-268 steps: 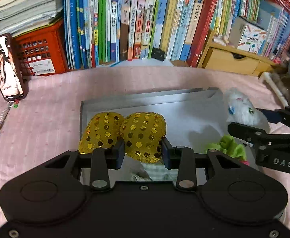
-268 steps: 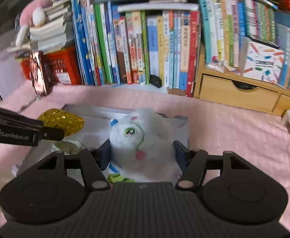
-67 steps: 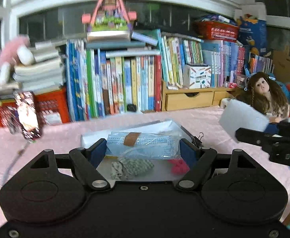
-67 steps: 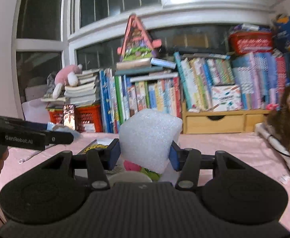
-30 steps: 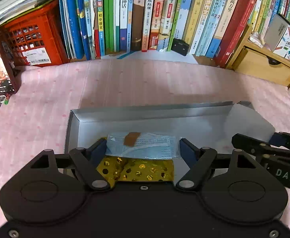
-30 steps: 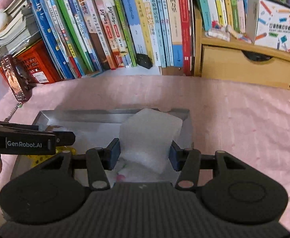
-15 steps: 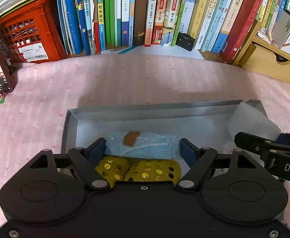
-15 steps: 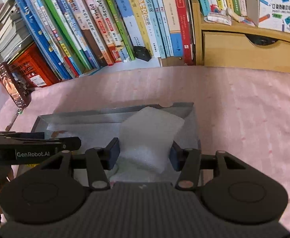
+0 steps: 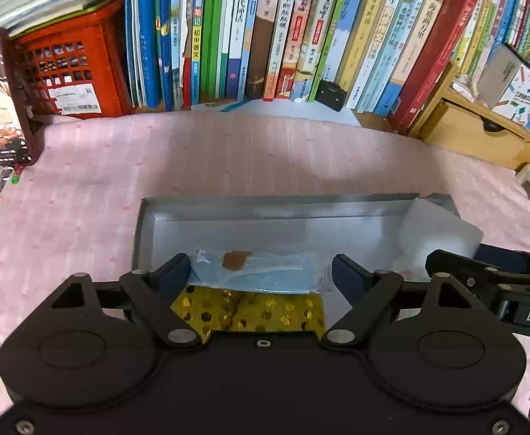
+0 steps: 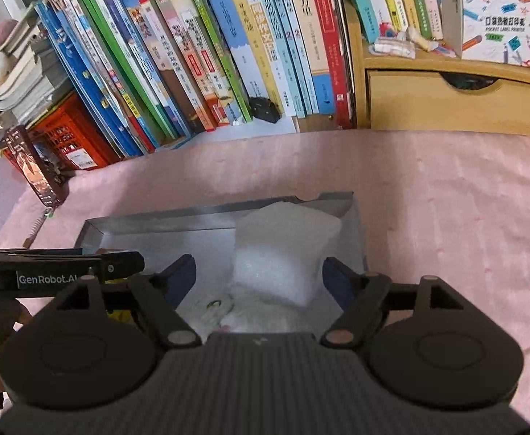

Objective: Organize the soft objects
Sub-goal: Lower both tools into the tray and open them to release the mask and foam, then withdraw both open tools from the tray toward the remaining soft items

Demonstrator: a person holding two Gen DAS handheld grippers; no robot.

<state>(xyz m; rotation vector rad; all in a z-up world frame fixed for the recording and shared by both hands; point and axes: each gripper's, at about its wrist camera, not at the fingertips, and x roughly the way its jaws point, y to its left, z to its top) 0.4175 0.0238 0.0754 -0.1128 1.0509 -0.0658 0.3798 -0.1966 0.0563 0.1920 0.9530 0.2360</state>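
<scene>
A grey box (image 9: 265, 203) stands on the pink cloth. My left gripper (image 9: 261, 272) hangs over its near left part, jaws opening. A blue mask pack (image 9: 265, 270) in clear wrap lies between them on a gold sequin pouch (image 9: 246, 311). My right gripper (image 10: 259, 272) is over the box's right end (image 10: 352, 214), jaws opening. A white foam block (image 10: 283, 250) sits between them with a gap on each side and rests on a white plush toy (image 10: 221, 308). The foam block (image 9: 435, 235) and right gripper (image 9: 482, 272) also show in the left wrist view. The left gripper (image 10: 83, 264) shows in the right wrist view.
A row of upright books (image 9: 283, 36) lines the back. A red crate (image 9: 72, 69) and a propped phone (image 9: 0, 101) stand at the back left. A wooden drawer unit (image 10: 453, 101) is at the back right. Pink cloth (image 10: 446, 199) lies around the box.
The right jaws have spread off the foam block, which now rests in the box's right end. The left jaws have widened a little around the mask pack.
</scene>
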